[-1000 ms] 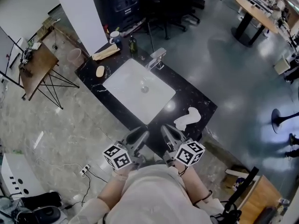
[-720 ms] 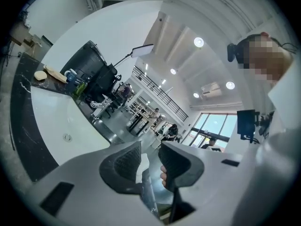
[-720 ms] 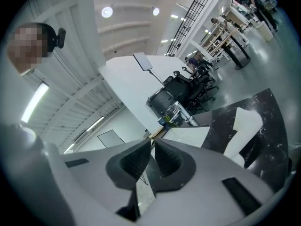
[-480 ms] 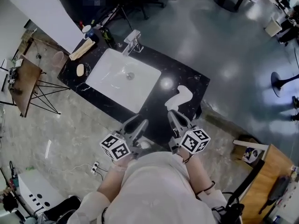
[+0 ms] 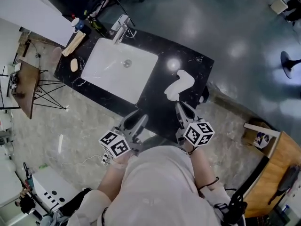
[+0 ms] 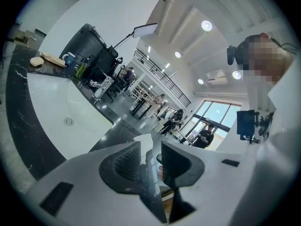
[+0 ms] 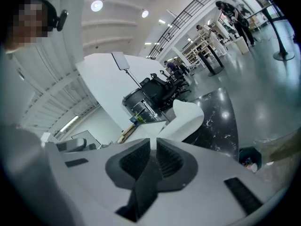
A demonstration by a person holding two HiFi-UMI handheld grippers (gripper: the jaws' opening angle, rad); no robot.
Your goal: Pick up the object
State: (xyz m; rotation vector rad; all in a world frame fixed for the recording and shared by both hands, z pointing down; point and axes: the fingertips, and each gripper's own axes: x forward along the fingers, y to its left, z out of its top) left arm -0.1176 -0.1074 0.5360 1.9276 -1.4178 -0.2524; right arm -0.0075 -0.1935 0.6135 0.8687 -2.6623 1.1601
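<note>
A black marbled counter point(image 5: 193, 62) with a white sink point(image 5: 117, 72) let into it was seen from above, standing where a pale stone floor point(image 5: 80, 126) met a glossy grey one. Nearest the person, both grippers were held at the counter's near edge. The left gripper point(image 5: 136, 122) was found parted only narrowly, its jaws having just been opening. Nothing was seen between them; in its own view a slim gap was shown, with the counter beyond. The right gripper point(image 5: 182, 111) was found closed, pad against pad, with nothing gripped.

Just beyond the right gripper's tips, and apart from them, the white object point(image 5: 178, 84) was seen lying on the counter to the right of the sink. It looked soft and bent, like a folded cloth, though what exactly it was could not be told. It was touched by neither gripper. Further off, a tap point(image 5: 121, 26) was seen at the sink's far rim. A small oval cake point(image 5: 74, 65), a wooden piece point(image 5: 74, 43) and some bottles point(image 5: 96, 26) were set at the far left corner.

The task was judged barely begun: the white object had been neither reached nor lifted. The right gripper's jaws would have to be opened, brought round the white object and closed on it before it could be raised
</note>
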